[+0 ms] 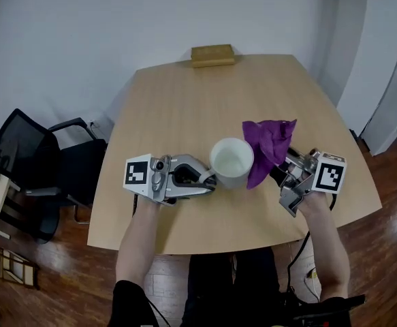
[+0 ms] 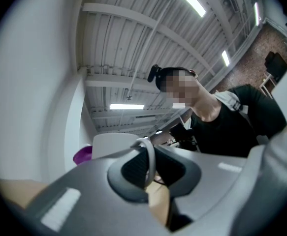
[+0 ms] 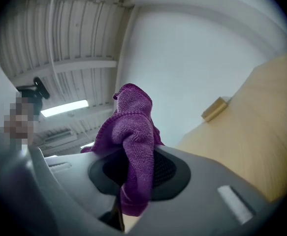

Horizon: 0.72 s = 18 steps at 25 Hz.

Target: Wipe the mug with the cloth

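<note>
Bright even light; fisheye warp, dark corners.

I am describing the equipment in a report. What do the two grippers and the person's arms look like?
The left gripper and the right gripper have grey moulded bodies and dark oval pads in the jaws. Each carries a white cube with black square markers. A black cable hangs by the right arm. The person wears short black sleeves.

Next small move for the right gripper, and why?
Probably swing the right gripper a little toward the mug, so the cloth presses on its wall. The cloth is clamped in that gripper's jaws and hangs right beside the mug; I can't tell if it touches. The left gripper is shut on the handle, so the mug looks braced.
</note>
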Each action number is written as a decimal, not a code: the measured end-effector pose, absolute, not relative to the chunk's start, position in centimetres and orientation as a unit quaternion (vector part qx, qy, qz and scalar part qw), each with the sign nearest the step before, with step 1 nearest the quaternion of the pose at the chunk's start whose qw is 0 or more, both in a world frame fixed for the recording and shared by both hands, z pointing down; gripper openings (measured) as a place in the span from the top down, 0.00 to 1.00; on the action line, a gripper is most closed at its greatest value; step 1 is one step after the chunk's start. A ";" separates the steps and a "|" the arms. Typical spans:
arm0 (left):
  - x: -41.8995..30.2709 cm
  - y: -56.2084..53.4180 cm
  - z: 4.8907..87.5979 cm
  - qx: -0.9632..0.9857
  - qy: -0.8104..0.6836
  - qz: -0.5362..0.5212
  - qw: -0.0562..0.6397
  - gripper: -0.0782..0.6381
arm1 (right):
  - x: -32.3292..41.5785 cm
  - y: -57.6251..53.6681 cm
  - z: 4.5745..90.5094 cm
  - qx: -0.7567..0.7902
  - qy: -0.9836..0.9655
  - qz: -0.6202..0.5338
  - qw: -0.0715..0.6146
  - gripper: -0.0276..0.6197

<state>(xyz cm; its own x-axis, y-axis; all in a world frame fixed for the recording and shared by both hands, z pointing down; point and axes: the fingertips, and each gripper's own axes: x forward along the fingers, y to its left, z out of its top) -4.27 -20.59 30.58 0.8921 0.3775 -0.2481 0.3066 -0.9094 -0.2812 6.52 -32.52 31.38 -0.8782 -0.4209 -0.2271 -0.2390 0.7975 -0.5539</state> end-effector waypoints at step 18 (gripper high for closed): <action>-4.8 -18.1 29.6 -0.948 -0.233 0.175 0.127 0.82 | 3.2 -30.1 35.7 -0.096 0.921 -0.353 0.137 0.84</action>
